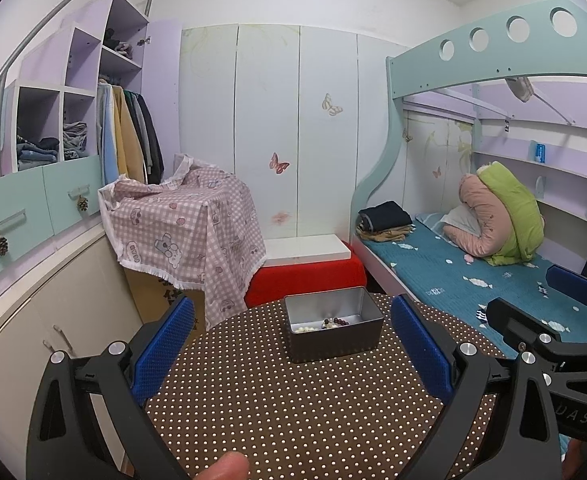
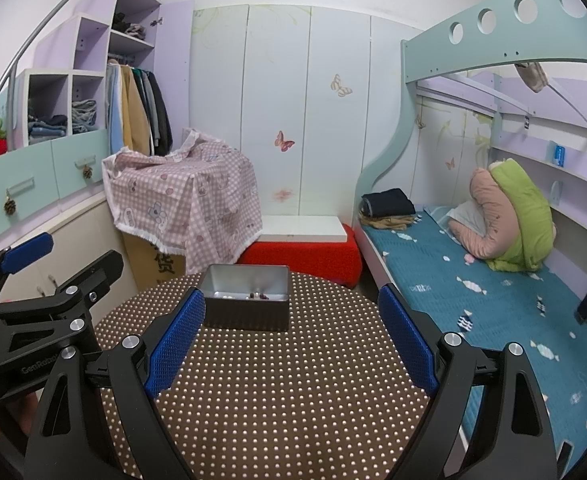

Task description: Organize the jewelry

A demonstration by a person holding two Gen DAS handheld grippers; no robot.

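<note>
A grey metal tin (image 1: 333,328) stands on the far part of the round brown dotted table (image 1: 293,408). Inside it lie white pearl beads (image 1: 305,328) and a dark red bead string (image 1: 339,323). My left gripper (image 1: 291,342) is open, its blue pads level with the tin on either side but well apart from it, nothing held. In the right wrist view the tin (image 2: 247,298) sits ahead and left of centre. My right gripper (image 2: 291,340) is open and empty, short of the tin. The left gripper (image 2: 29,280) shows at the left edge.
A pink checked cloth covers a box (image 1: 185,224) beyond the table on the left, with a red block and white board (image 1: 305,264) behind the tin. A bunk bed with a teal sheet (image 1: 473,276) runs along the right. A thumb tip (image 1: 225,466) shows at the bottom.
</note>
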